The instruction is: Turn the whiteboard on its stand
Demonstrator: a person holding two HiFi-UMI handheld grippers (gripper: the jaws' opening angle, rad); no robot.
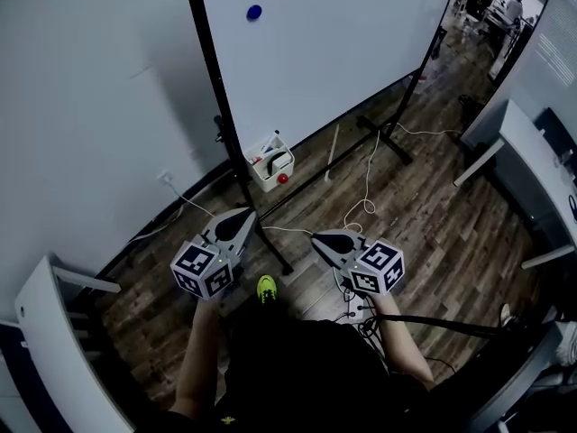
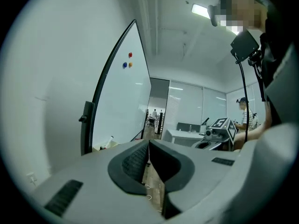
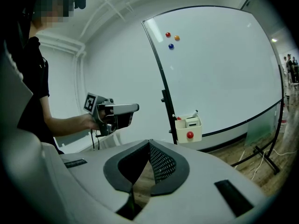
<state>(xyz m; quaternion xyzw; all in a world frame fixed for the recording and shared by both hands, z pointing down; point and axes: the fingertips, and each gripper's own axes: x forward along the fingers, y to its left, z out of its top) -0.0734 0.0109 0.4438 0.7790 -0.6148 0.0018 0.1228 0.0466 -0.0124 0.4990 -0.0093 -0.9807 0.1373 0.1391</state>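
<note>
Whiteboard [image 1: 343,43] stands on the wooden floor [image 1: 433,242] at the far side of the room, ahead of the person and close to the grey wall on the left. It faces the person, roughly upright in its black stand [image 1: 209,61], whose feet rest on the floor. The left gripper [image 1: 245,213] and right gripper [image 1: 315,239] are held side by side in front of the person. Both are well short of the board and touch nothing. Each gripper's own view shows its jaws pressed together with nothing between them. A white box [image 1: 271,162] of pens hangs at the board's lower near corner. A small knob [image 1: 218,126] sits on the near post at about mid-height. Three coloured magnets [image 1: 254,12] cling high on the board face.

Assessment: the task is at the approach stage and the board is not yet turned. The next move calls for carrying one gripper forward to the frame edge, then parting the jaws to clamp it or pushing with closed tips. The knob may be a lock and should be checked first. Loose cable [image 1: 365,188] on the floor is a trip risk.
</note>
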